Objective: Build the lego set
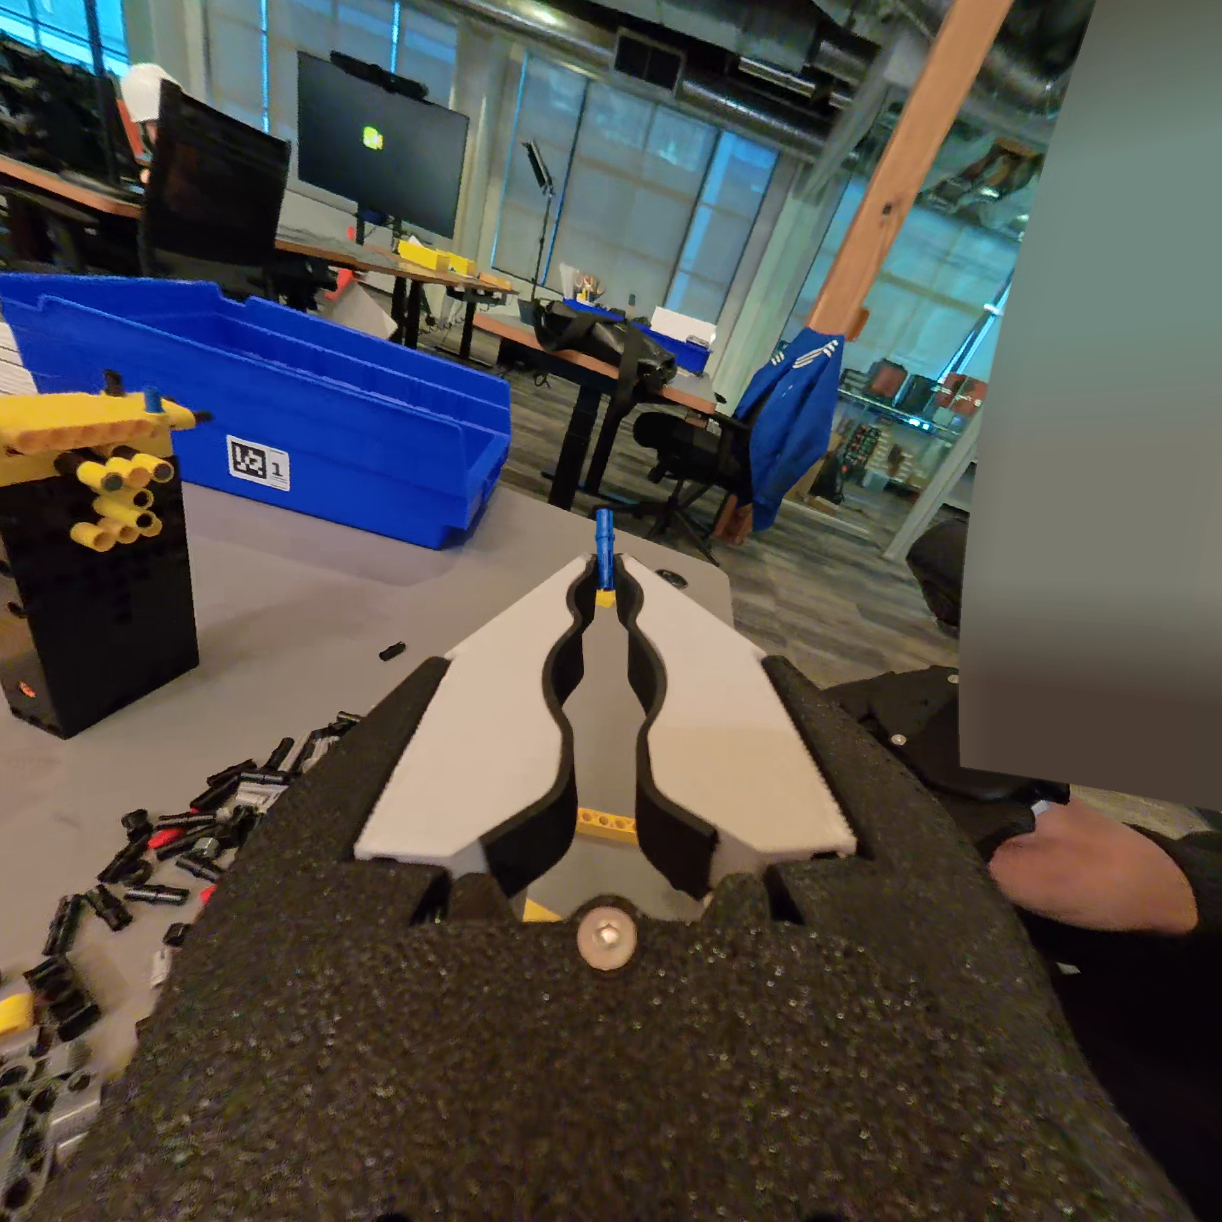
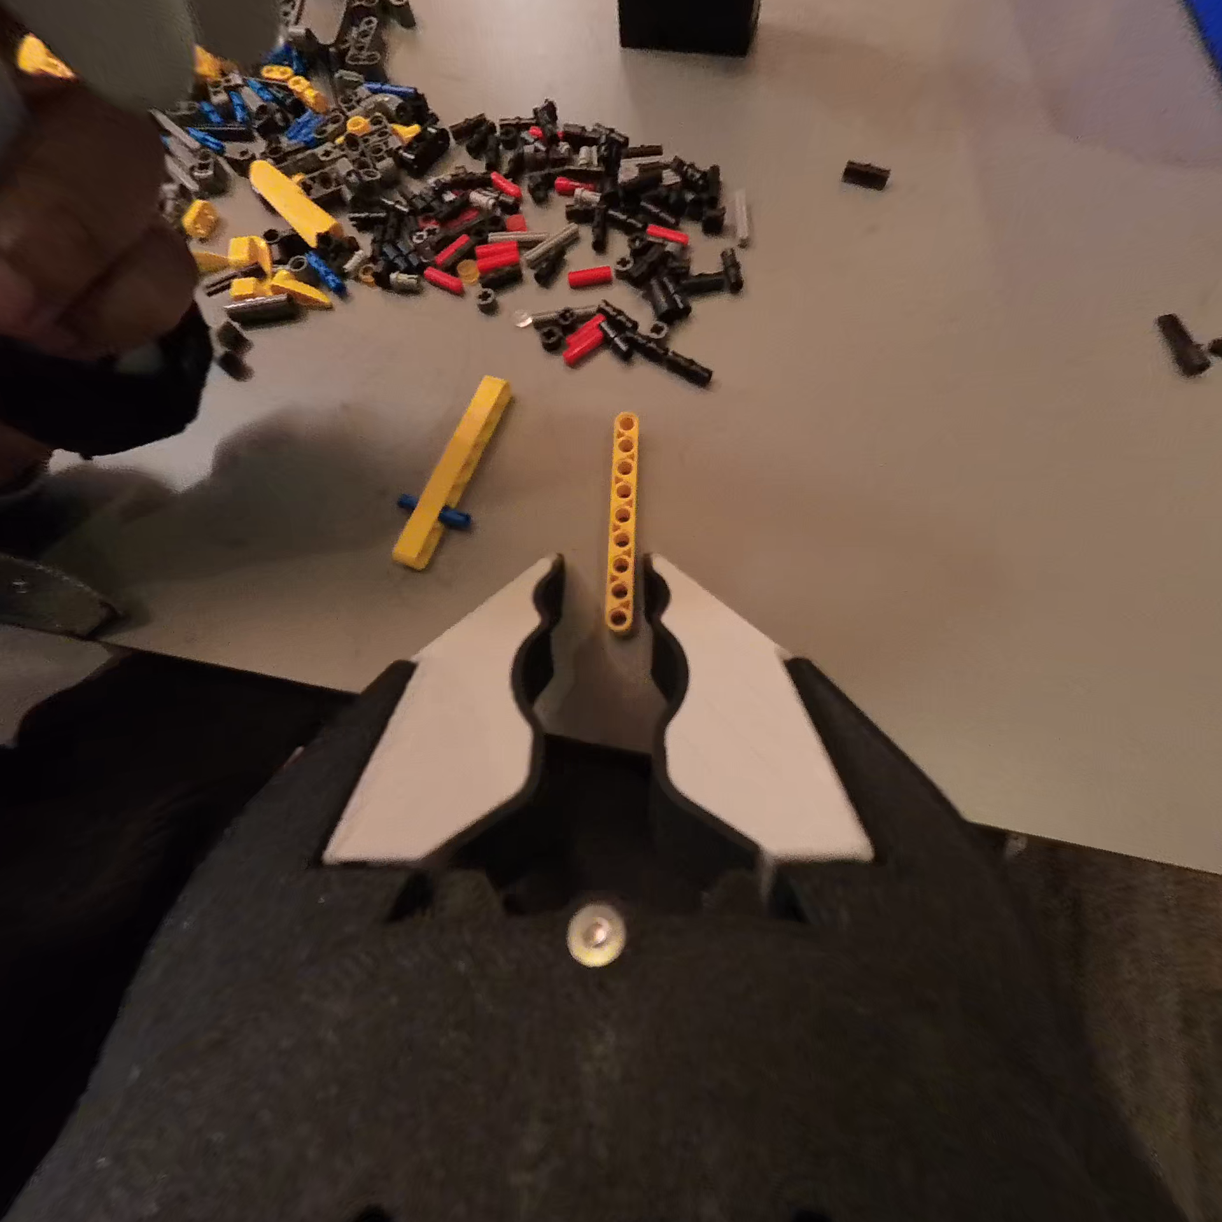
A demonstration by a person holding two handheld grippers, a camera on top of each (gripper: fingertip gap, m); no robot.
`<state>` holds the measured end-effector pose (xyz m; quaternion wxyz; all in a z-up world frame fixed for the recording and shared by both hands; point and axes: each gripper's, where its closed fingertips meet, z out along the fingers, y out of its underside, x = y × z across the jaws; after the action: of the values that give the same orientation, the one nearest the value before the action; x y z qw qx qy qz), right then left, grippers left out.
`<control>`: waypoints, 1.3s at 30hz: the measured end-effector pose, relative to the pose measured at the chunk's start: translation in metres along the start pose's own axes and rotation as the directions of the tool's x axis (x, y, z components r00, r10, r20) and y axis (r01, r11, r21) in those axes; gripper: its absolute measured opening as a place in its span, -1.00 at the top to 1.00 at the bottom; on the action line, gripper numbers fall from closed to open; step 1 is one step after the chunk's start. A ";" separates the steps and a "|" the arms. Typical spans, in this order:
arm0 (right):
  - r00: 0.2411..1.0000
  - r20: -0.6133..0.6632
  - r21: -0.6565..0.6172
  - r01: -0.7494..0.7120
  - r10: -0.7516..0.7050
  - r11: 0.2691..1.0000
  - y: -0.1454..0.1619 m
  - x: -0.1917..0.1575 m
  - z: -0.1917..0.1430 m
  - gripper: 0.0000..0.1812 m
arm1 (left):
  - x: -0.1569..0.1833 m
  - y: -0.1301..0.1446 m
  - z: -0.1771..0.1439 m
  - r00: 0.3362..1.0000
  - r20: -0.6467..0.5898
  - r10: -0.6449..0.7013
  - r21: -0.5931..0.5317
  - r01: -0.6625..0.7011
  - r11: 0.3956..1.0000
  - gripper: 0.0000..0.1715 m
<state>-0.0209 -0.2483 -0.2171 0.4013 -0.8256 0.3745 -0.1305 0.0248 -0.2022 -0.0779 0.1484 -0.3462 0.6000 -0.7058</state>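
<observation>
My left gripper [image 1: 604,569] is shut on a small blue pin [image 1: 604,545] that stands upright out of the fingertips, above the grey table [image 1: 330,628]. A yellow bit shows just under the pin, between the fingers. My right gripper [image 2: 605,562] is open and low over the table. Its fingertips stand on either side of the near end of a yellow beam with holes [image 2: 624,502], which lies flat and closer to the right finger. A second yellow beam [image 2: 456,469] with a blue pin [image 2: 456,518] through it lies just to the left.
A pile of small black, red, yellow and blue parts [image 2: 529,218] lies beyond the beams. A black block with a yellow assembly on top [image 1: 99,562] and a blue bin [image 1: 297,397] stand at the left. A person's hand [image 2: 79,231] is at the upper left. The table's edge runs near my right gripper. Across from one pair of fingers to the other is roughly 15 centimetres.
</observation>
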 end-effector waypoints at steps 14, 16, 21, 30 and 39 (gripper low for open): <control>0.990 0.126 0.012 0.067 -0.068 0.998 0.006 -0.005 -0.019 0.62 | 0.013 0.019 -0.011 0.997 0.004 0.076 -0.021 -0.076 0.997 0.95; 0.992 0.084 0.068 0.088 -0.094 0.994 -0.005 0.005 -0.024 0.62 | 0.015 0.022 -0.013 0.997 -0.001 0.076 -0.031 -0.076 0.997 0.95; 0.981 0.175 0.306 0.023 -0.080 0.952 -0.058 0.003 -0.058 0.62 | 0.024 0.030 -0.013 0.983 -0.004 0.184 -0.060 -0.184 0.981 0.95; 0.806 0.591 0.198 -0.181 0.030 0.963 -0.081 -0.021 -0.066 0.62 | 0.038 0.061 -0.009 0.801 0.057 0.596 -0.202 -0.575 0.793 0.95; 0.527 0.782 -0.168 -0.337 0.333 0.926 -0.070 -0.024 -0.050 0.78 | 0.039 0.076 -0.006 0.725 0.037 0.688 -0.269 -0.656 0.705 0.95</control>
<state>-0.0275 -0.2318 -0.1297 0.5448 -0.7070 0.3060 0.3312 -0.0223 -0.2402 -0.1386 0.3932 -0.1651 0.7531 -0.5010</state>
